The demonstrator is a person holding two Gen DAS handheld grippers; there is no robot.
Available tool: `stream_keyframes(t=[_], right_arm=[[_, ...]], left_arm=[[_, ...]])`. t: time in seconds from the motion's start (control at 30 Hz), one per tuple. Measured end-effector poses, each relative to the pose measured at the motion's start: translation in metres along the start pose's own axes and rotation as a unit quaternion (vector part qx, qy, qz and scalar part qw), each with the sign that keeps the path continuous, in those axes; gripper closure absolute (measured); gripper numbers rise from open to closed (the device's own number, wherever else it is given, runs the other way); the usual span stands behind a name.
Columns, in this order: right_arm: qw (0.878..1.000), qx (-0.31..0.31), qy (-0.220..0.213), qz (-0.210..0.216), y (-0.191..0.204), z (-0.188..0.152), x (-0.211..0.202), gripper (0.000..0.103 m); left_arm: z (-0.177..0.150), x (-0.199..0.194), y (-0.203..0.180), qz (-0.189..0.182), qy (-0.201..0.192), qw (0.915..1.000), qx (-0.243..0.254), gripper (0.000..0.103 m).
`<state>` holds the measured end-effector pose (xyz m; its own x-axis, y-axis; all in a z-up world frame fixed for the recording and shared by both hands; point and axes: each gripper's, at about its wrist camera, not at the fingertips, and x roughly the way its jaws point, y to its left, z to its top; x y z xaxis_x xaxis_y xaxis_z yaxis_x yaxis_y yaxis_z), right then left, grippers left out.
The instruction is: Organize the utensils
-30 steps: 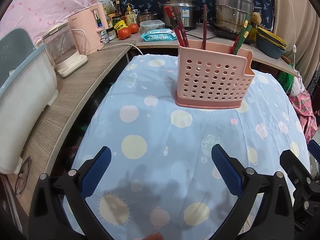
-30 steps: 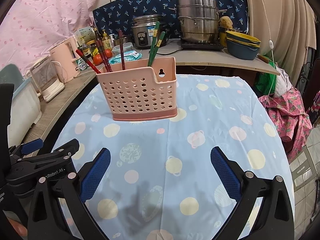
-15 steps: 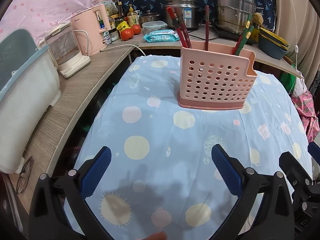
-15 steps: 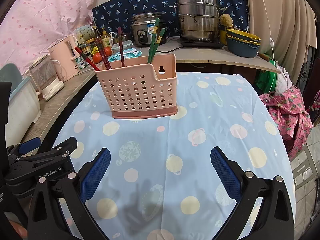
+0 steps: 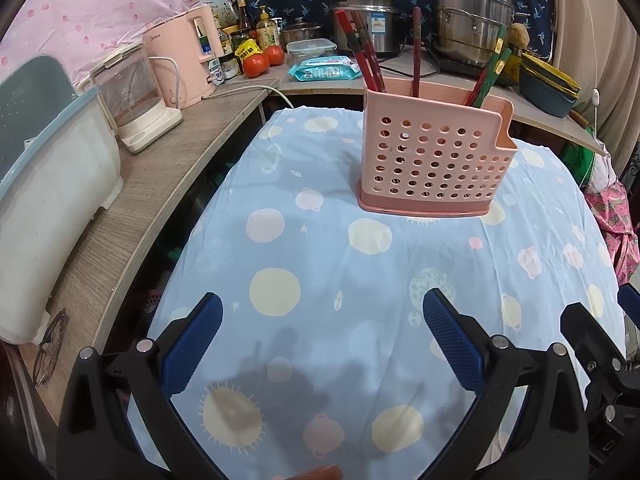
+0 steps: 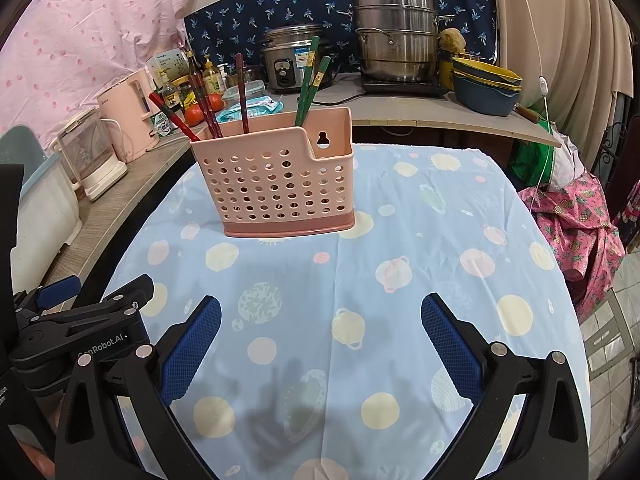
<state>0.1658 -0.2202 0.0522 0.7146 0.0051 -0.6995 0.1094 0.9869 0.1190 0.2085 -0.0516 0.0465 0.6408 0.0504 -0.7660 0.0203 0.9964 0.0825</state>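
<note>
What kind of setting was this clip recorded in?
Likely a home kitchen: a steel rice cooker and stacked steel steamer pot on the counter, and a pink perforated plastic utensil holder with chopsticks.

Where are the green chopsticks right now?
In the right wrist view, the green chopsticks stand in the pink holder on the planet tablecloth, toward its notched right end; the red chopsticks stick up further left.

Pink spotted sheet [image 6: 80, 28] and navy leaf-print cloth [image 6: 280, 4] cover the walls; beige curtain [image 6: 568, 40] hangs right; tiled floor [image 6: 612, 344].
</note>
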Motion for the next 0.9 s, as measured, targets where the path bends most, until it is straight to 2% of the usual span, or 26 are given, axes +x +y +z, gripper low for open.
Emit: stream_keyframes(t=[0.9], right_arm=[[1.000,0.002,0.003,-0.002,-0.0006,-0.0033,0.0008,0.006]], left_arm=[[-0.0011,-0.0004,0.0007,0.005,0.000,1.0000,-0.006,0.007]])
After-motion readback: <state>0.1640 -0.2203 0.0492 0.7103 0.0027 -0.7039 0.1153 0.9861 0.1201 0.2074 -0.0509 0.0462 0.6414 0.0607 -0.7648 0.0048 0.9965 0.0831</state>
